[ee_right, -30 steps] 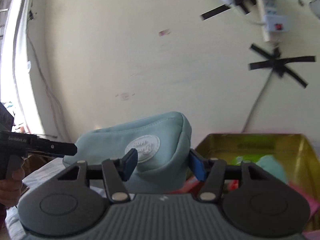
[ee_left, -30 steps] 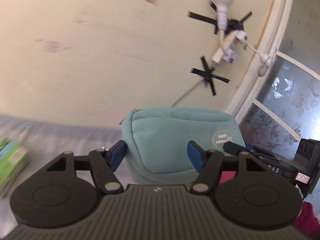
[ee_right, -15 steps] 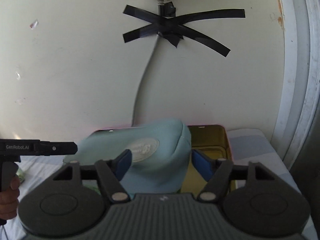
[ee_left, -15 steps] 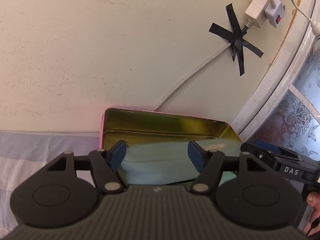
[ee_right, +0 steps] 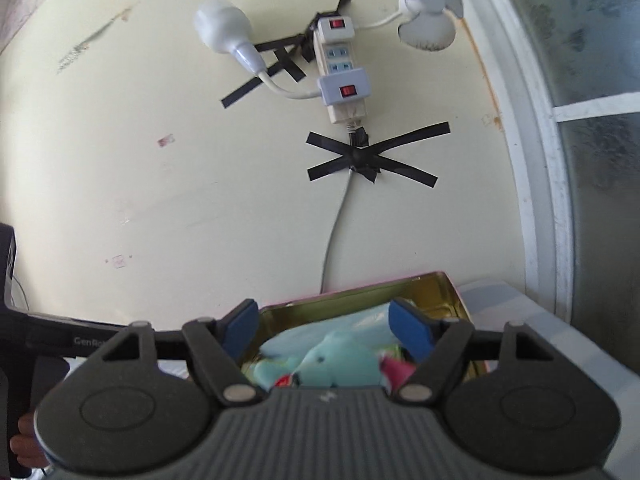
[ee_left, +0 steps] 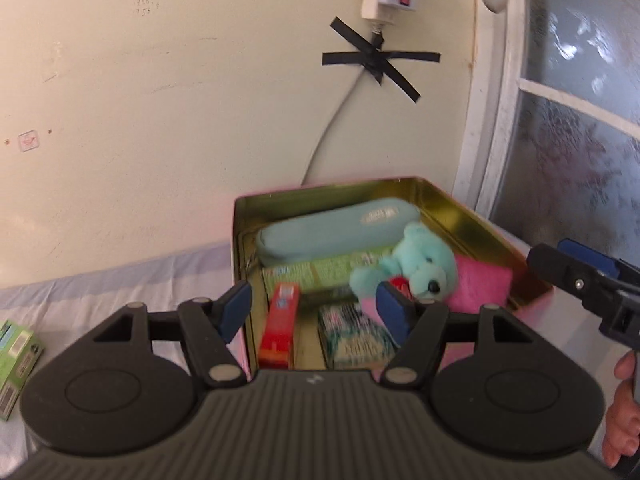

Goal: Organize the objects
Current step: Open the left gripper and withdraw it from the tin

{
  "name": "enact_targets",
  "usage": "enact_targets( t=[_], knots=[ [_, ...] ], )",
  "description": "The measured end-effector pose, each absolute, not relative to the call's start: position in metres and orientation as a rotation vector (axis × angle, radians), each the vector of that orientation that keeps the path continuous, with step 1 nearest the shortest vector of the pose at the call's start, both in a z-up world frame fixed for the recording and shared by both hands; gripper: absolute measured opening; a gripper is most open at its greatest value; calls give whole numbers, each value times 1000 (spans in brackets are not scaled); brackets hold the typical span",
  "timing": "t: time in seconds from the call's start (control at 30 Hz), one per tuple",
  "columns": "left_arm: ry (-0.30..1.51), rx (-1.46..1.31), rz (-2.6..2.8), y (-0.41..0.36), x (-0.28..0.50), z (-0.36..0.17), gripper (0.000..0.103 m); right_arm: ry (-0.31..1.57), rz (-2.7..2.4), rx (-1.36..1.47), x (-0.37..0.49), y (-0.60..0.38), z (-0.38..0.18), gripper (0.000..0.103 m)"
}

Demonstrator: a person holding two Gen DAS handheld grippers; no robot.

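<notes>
Both grippers stand with their blue pads spread apart and nothing between them. Just ahead of the left gripper sits the gold-lined tin box, pink on the outside, its near edge passing under the fingers. Lying along the far wall of the box is the teal pouch, flat on its side with a round label towards its right end. Nearer to the left gripper, a teal teddy bear rests just past the right pad, partly over a pink cloth that lies to the right of it. A green printed carton lies under the pouch's near side, and a red box points back towards the left gripper between its pads, with a green-and-white patterned packet beside it on the right. Outside the box, far to the left of the left gripper, green cartons lie on the pale striped sheet. The right gripper hovers above the same box from its right side; through its spread fingers the bear shows blurred, with pale teal fabric behind it. On the wall beyond both tools, a power strip hangs over a cross of black tape, with a white lamp plugged in and a small fan beside the window frame.
</notes>
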State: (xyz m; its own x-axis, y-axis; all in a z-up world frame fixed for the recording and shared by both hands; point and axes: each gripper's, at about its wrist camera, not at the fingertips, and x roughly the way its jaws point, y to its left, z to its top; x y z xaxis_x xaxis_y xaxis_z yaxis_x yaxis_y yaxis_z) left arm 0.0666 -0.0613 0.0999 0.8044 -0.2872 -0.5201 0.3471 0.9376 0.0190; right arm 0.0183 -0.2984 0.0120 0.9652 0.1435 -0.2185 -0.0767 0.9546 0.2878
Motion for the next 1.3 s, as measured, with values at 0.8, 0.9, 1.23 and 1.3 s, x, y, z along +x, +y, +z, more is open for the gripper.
enact_targets(
  t=[0.8, 0.9, 1.23, 1.3],
  knots=[
    [567, 105, -238, -16, -2, 55, 71, 315, 115, 367, -67, -260, 4, 78],
    [564, 102, -232, -13, -1, 54, 71, 320, 118, 361, -64, -257, 4, 79],
    [556, 120, -227, -13, 3, 50, 77, 348, 121, 359, -55, -251, 0, 79],
    [555, 124, -226, -13, 4, 49, 77, 357, 125, 362, -52, -251, -2, 79]
  ],
)
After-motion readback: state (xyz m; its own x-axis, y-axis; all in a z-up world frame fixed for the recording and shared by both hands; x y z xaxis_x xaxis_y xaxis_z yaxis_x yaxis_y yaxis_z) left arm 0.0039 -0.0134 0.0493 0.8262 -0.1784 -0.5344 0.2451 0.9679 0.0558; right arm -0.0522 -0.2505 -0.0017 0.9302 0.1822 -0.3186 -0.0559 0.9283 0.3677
